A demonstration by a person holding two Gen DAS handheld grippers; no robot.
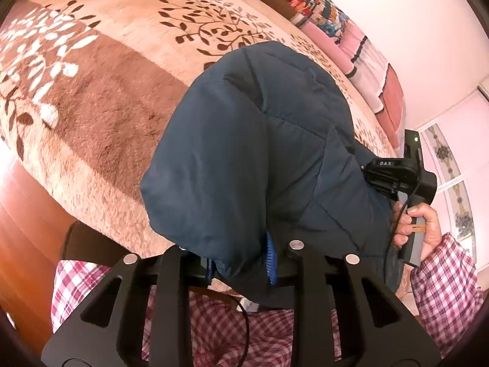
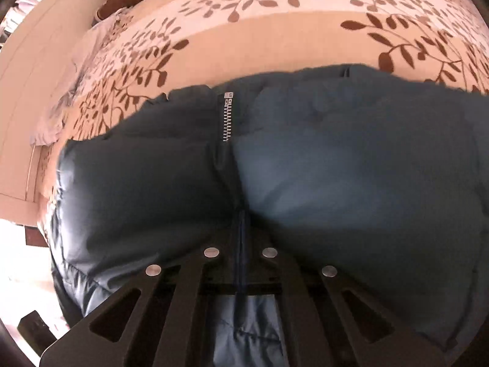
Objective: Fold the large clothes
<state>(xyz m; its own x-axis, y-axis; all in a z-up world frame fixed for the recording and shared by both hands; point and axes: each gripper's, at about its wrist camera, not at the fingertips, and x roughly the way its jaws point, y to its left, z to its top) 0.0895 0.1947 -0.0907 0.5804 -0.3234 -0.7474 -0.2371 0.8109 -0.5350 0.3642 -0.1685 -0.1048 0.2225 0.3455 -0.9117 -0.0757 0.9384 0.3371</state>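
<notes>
A dark blue padded jacket (image 1: 244, 153) hangs over the bed, held up by both grippers. My left gripper (image 1: 241, 263) is shut on the jacket's edge, its blue pads (image 1: 270, 260) pressed into the fabric. In the right wrist view the jacket (image 2: 351, 159) fills the frame, with its silver zipper (image 2: 227, 116) running down the middle. My right gripper (image 2: 241, 244) is shut on the jacket at the zipper seam; its fingertips are buried in the fabric. The right gripper's body and the hand on it show in the left wrist view (image 1: 406, 183).
The bed carries a beige and brown blanket with a leaf pattern (image 1: 107, 91). Folded pink and colourful bedding (image 1: 360, 46) is stacked along the wall. A light cloth (image 2: 76, 70) lies near the bed's left edge. The wooden bed frame (image 1: 18, 220) is at the left.
</notes>
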